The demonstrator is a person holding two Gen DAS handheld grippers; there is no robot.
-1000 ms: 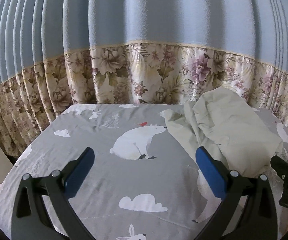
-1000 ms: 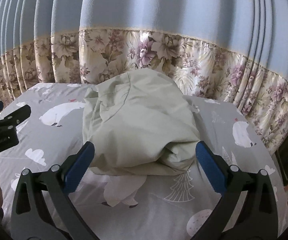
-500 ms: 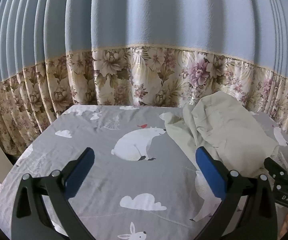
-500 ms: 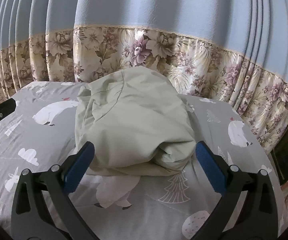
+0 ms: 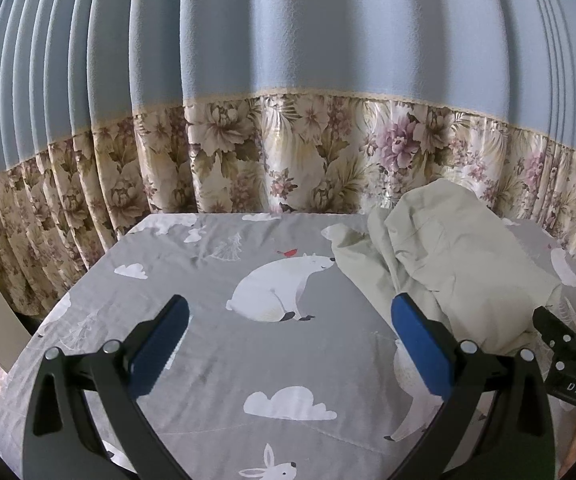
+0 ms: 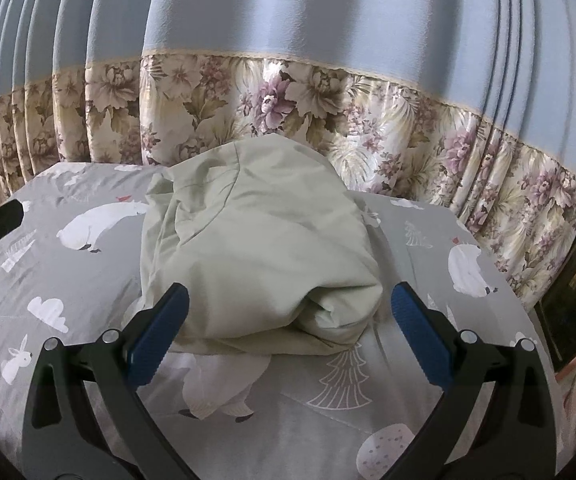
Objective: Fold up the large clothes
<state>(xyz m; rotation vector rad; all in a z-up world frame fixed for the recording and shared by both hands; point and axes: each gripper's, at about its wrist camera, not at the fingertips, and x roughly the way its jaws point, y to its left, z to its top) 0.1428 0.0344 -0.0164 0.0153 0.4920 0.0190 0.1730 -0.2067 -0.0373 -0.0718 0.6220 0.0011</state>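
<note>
Curtain [image 5: 248,80] behind animal-print sheet [image 5: 216,344] bearing crumpled garment [image 6: 256,248]; both grippers' jaws spread, empty.

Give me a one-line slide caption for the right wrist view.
Open right gripper faces a crumpled pale-green garment on the animal-print sheet, nothing grasped.

Both cameras sit a little farther back from the bed than a second ago. In the right wrist view the pale green garment [image 6: 256,248] lies lower between the blue fingertips of the right gripper [image 6: 288,320] and more of the grey sheet [image 6: 428,400] shows at the bed's near edge. In the left wrist view the right gripper [image 5: 568,356] shows more at the right edge, while the left gripper [image 5: 288,328] hangs above slightly more of the sheet's left edge.
</note>
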